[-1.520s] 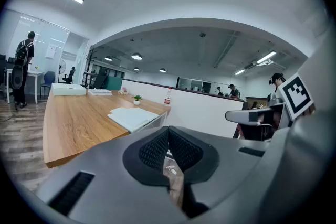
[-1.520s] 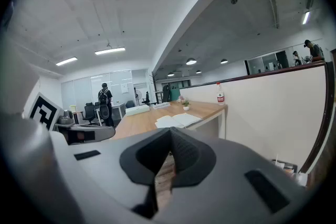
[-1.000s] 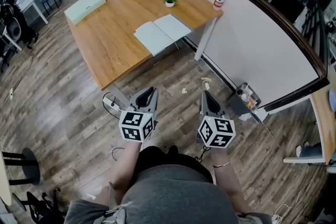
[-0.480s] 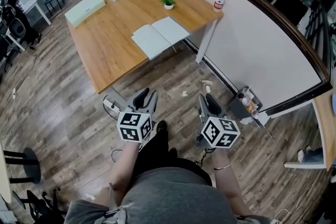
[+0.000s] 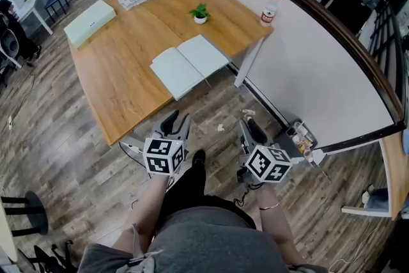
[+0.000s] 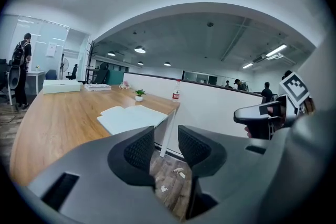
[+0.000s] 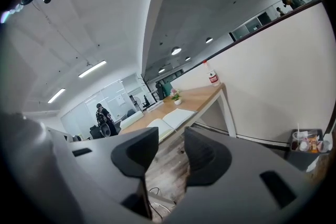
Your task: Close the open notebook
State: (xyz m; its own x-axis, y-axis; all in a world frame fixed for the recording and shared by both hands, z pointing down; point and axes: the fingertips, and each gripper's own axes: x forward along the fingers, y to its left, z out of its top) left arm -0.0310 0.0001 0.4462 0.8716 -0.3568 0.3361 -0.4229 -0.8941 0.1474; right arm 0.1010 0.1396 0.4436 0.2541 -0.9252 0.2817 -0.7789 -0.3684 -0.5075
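Presently held short of table [image 5: 121, 83].
Noted left gripper [image 6: 166, 142] and right gripper [image 7: 171, 150] jaws apart, just been opening, nothing between; notebook [image 5: 188, 65] open flat at table's near edge, well apart, partly masked by jaws in gripper views.

No legible text anywhere; label on the bottle [image 5: 270, 8] too small.
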